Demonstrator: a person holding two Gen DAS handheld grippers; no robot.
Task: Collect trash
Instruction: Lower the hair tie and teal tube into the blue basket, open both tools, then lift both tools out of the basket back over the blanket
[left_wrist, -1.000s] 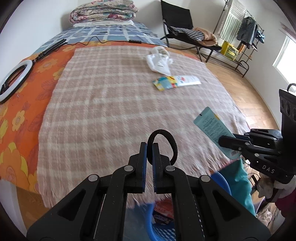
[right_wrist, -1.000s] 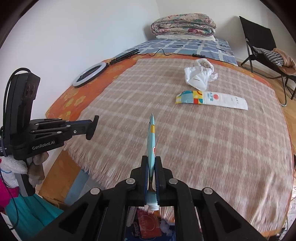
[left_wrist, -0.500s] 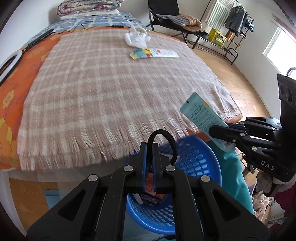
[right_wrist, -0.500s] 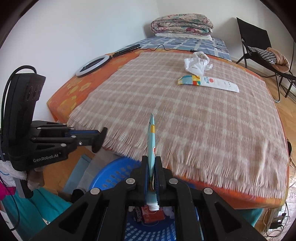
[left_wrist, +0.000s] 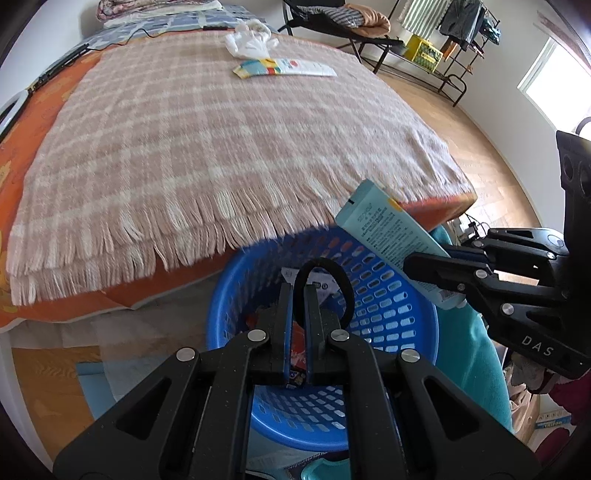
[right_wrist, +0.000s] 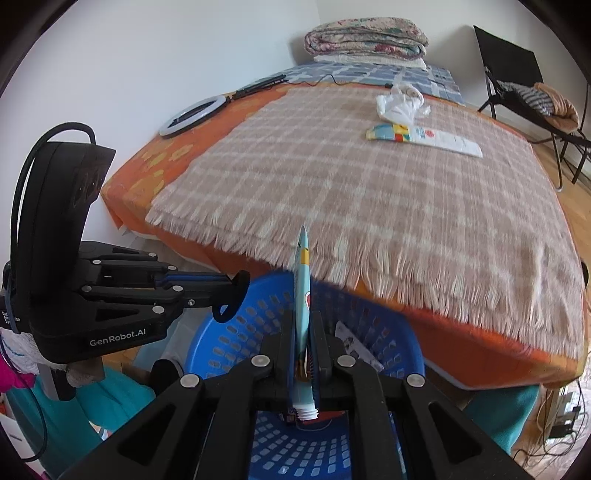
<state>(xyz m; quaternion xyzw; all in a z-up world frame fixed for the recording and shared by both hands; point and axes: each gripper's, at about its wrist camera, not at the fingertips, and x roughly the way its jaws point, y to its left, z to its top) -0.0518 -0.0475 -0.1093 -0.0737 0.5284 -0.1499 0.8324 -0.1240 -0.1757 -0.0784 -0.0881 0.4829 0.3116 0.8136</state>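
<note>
Trash poised over the basket (left_wrist: 388, 317), both grippers loaded.

Bed (right_wrist: 369, 206) beyond holds a bag (right_wrist: 400, 105) and wrapper (right_wrist: 424, 138), uncollected. Right gripper (right_wrist: 303, 332) is clamped on a flattened tube (right_wrist: 303, 288); left gripper (left_wrist: 297, 314) pinches a black hair tie (left_wrist: 332, 273). Risks, as I judge: the tube hangs near the rim and could drop outside; the tie may snag a finger on release.

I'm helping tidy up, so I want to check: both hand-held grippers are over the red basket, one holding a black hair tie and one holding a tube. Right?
Almost. The basket is blue, not red, as the left wrist view shows. The rest holds: the left hand-held gripper pinches the black hair tie and the right hand-held gripper clamps the tube, both over that basket.
</note>
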